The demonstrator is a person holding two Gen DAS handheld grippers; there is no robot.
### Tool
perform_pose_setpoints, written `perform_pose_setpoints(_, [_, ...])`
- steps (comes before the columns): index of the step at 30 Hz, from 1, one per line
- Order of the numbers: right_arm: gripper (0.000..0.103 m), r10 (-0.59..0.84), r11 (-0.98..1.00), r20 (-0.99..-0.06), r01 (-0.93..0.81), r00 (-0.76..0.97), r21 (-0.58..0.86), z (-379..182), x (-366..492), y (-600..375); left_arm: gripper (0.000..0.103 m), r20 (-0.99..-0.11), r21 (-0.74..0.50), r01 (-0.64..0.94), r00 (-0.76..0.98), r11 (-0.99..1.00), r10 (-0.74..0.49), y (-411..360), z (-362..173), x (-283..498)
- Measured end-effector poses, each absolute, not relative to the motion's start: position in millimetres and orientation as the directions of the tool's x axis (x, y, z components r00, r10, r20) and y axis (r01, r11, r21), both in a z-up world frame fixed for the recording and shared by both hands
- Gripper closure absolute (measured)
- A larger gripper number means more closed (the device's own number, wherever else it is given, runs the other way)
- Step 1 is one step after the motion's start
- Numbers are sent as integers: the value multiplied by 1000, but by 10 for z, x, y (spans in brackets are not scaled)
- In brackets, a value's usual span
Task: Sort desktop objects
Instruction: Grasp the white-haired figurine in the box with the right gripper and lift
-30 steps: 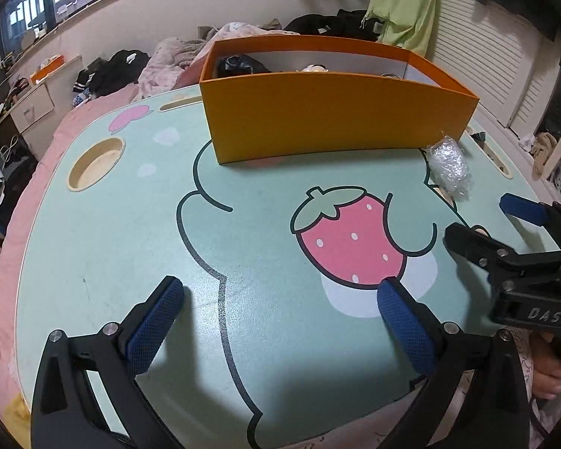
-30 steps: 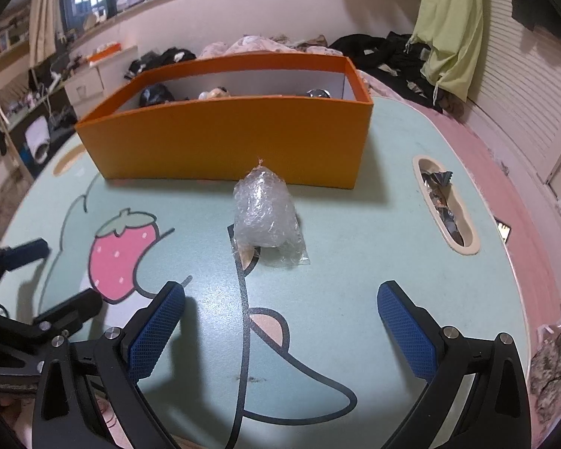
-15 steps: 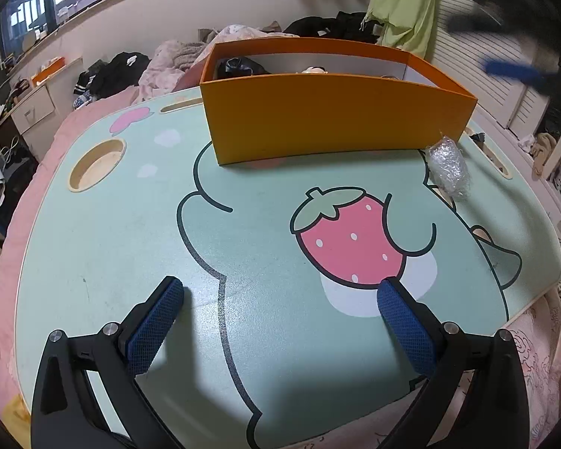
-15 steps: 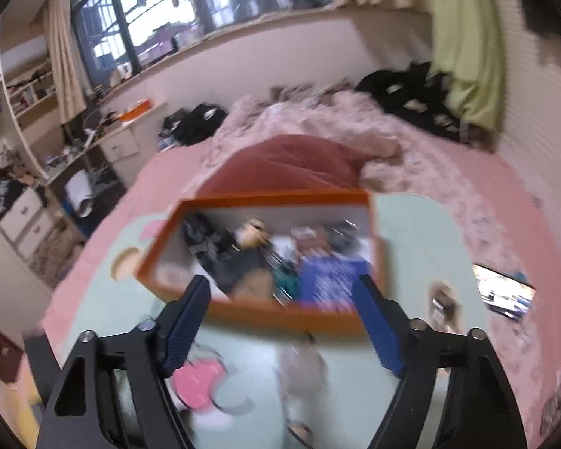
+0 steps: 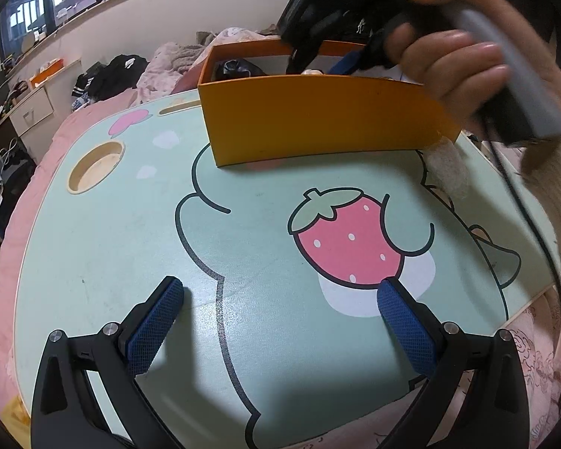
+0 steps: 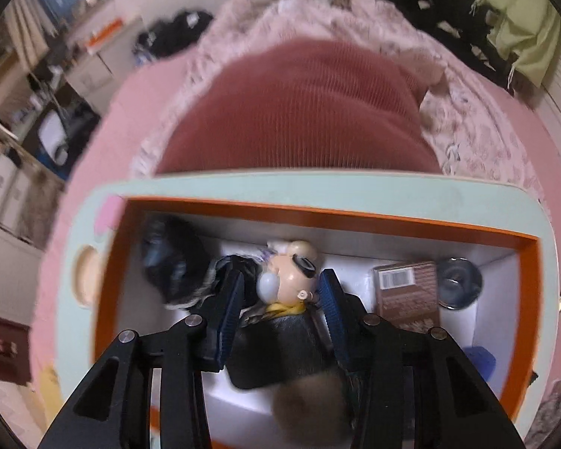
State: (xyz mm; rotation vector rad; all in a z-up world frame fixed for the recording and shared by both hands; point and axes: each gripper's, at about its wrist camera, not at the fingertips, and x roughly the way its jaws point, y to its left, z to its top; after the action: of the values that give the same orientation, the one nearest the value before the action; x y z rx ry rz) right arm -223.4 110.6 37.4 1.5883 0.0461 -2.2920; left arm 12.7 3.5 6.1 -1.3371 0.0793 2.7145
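An orange box [image 5: 318,119] stands at the far side of the mint cartoon table [image 5: 112,243]. My left gripper [image 5: 276,310] is open and empty, low over the table's near edge. My right gripper [image 6: 282,293] reaches down into the box [image 6: 318,213] from above; its jaws are partly closed either side of a doll [image 6: 295,277] with a beige head and dark body, and contact is unclear. In the left wrist view the right gripper [image 5: 318,37] and the hand holding it hang over the box. A clear plastic wrap bundle [image 5: 448,164] lies blurred right of the box.
Inside the box lie a dark bundle [image 6: 172,265], a brown packet [image 6: 407,295], a round metal tin [image 6: 460,280] and a blue item [image 6: 478,363]. The table has a round cup recess [image 5: 95,166] at the left. Bedding and clothes surround the table.
My right gripper rose from the table near the plastic bundle, swung over the orange box and dropped inside it, jaws narrowing around the doll. My left gripper has not moved.
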Motion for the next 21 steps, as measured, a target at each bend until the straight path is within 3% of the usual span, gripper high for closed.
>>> perform_pose_setpoints(2, [71, -241, -941, -921, 305, -307, 145, 303, -2252, 1069, 0, -793, -5, -126, -603, -992, 81, 40, 57, 126])
perform_pose_setpoints(7, [72, -292, -929, -897, 323, -333, 182, 408, -2176, 1159, 0, -791, -6, -126, -606, -992, 82, 45, 65, 131])
perform_pose_setpoints(12, [72, -412, -894, -754, 387, -513, 225, 1027, -1698, 1402, 0, -792, -7, -126, -605, -992, 82, 45, 66, 127])
perform_pose_setpoints(16, [72, -500, -852, -662, 451, -558, 264, 1367, -1166, 1588, 0, -792, -7, -126, -606, -992, 82, 43, 68, 127])
perform_pose_setpoints(21, [72, -533, -806, -720, 526, -444, 272, 1061, -654, 1555, 0, -791, -6, -126, -606, -992, 82, 41, 64, 135])
